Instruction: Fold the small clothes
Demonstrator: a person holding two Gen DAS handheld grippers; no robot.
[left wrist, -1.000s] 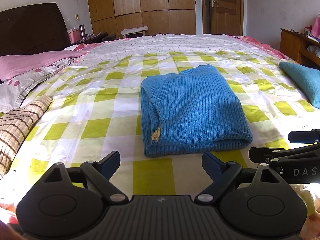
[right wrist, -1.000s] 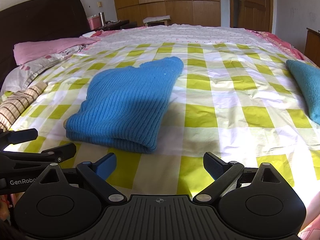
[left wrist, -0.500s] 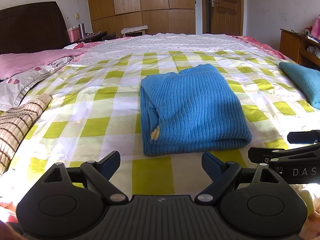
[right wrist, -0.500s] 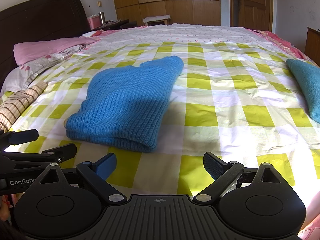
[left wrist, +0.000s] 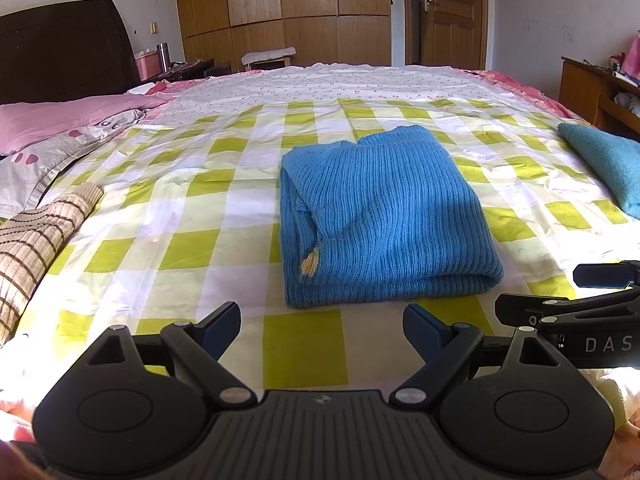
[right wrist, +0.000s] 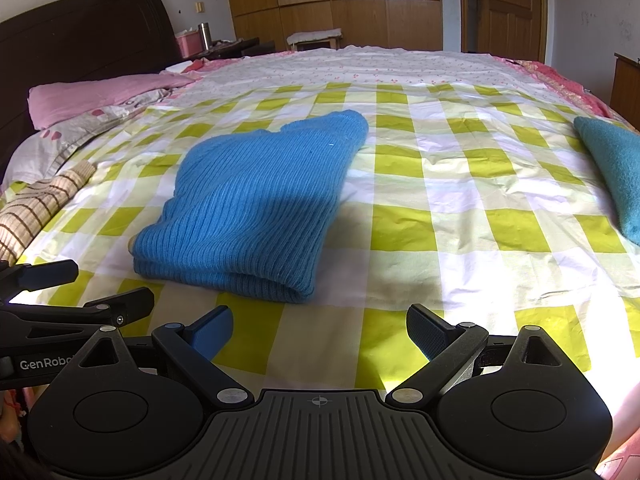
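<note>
A blue ribbed knit sweater (left wrist: 380, 216) lies folded into a rectangle on the green-and-white checked bed sheet (left wrist: 200, 248); it also shows in the right wrist view (right wrist: 256, 208). My left gripper (left wrist: 322, 326) is open and empty, hovering just short of the sweater's near edge. My right gripper (right wrist: 320, 330) is open and empty, near the sweater's near right corner. The right gripper's side shows at the right edge of the left wrist view (left wrist: 580, 312), and the left gripper's side shows at the left edge of the right wrist view (right wrist: 60, 304).
A teal folded cloth (left wrist: 604, 164) lies at the right of the bed. A brown checked cloth (left wrist: 36, 240) lies at the left edge. Pink pillows (left wrist: 60, 120) and a dark headboard (left wrist: 60, 52) are far left. A wooden wardrobe (left wrist: 300, 4) and a door stand behind.
Nothing has visibly changed beyond a slight camera shift; both grippers stay open and the sweater lies still.
</note>
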